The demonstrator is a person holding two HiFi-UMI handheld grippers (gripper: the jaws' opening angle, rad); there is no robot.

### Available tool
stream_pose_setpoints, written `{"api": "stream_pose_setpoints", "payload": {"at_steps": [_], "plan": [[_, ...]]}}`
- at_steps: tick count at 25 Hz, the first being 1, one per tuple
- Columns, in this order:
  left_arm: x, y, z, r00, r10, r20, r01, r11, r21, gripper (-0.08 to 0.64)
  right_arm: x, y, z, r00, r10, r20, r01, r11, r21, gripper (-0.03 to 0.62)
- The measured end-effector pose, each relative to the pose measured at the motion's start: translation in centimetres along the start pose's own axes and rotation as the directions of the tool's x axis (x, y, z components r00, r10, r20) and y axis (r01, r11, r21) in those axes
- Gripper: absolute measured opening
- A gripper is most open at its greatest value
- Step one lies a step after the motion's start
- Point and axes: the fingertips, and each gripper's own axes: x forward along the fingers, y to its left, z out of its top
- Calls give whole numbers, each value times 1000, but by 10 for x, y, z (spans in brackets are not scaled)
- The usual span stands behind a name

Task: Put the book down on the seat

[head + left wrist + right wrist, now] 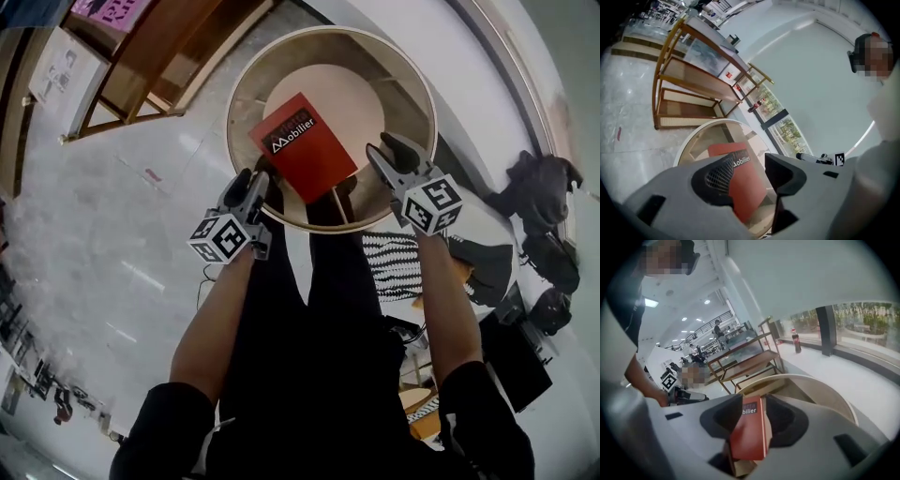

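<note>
In the head view, the red book (302, 145) is seen lying flat on the pale round seat (361, 98), inside its raised wooden rim. Its long axis is set on a diagonal, from far left to near right. The left gripper (248, 186) is placed just beside the book's near-left edge, and the right gripper (392, 152) just beside its near-right corner. The book therefore lies ahead of both claws and between them, and neither is clearly the nearer. Both claws are seen spread.

In the left gripper view, the jaws of the left gripper (750, 164) are held wide. The book (746, 190) is framed in the gap, beyond and below the pads, with nothing pressed against it. The seat's rim (693, 136) curves behind it.

In the right gripper view, the right gripper (754, 404) is likewise open. The book (750, 437) is seen between the jaws with its page edge turned toward the right-hand jaw, and no pad is closed on the cover (the gap on that side looks slim). The rim (825, 390) is seen sweeping round to the right.

The placing is judged done. The coming move is judged to be a straight pull-back along each claw's own line, away from the book, so that the cover is not dragged off its diagonal.
</note>
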Motion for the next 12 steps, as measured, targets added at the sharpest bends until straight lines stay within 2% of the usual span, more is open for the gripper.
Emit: {"api": "stream_pose_setpoints", "payload": {"at_steps": [6, 12], "plan": [[16, 19, -49, 998, 63, -29, -65, 993, -97, 225, 23, -10, -45, 989, 74, -128, -77, 997, -20, 181], [30, 33, -74, 995, 73, -65, -80, 990, -118, 232, 60, -22, -77, 975, 120, -185, -124, 992, -13, 187]]}}
